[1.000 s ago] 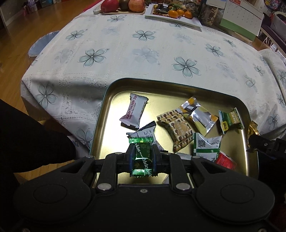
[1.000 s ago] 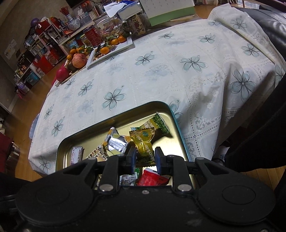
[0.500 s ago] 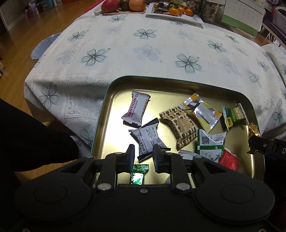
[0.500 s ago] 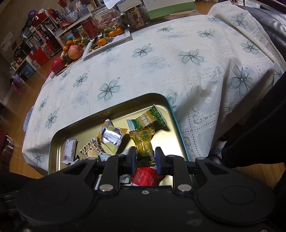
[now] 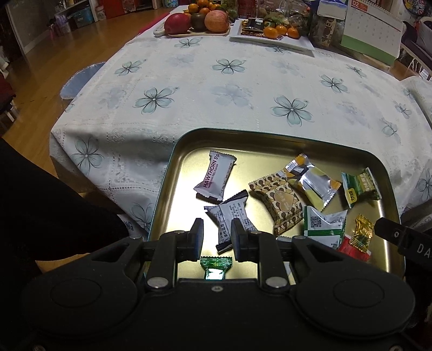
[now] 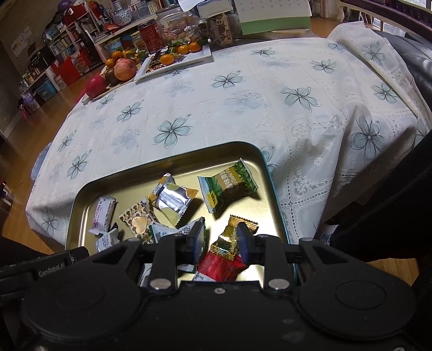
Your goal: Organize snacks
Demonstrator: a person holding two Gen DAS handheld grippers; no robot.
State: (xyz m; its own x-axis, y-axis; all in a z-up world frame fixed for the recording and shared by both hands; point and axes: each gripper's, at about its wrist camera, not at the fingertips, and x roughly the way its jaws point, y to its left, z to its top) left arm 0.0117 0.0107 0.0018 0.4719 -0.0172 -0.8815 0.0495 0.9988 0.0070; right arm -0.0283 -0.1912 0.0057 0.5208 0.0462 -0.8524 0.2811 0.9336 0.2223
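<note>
Left gripper (image 5: 215, 235) just let go, jaws apart, green candy (image 5: 216, 266) dropped in the tin (image 5: 270, 136) beneath it; right gripper (image 6: 220, 237) open around the gold candy (image 6: 229, 240).

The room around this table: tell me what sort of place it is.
Probably a home living or dining room: a floral tablecloth, a plate of fruit, a desk calendar and cluttered bookshelves over wood flooring.
</note>
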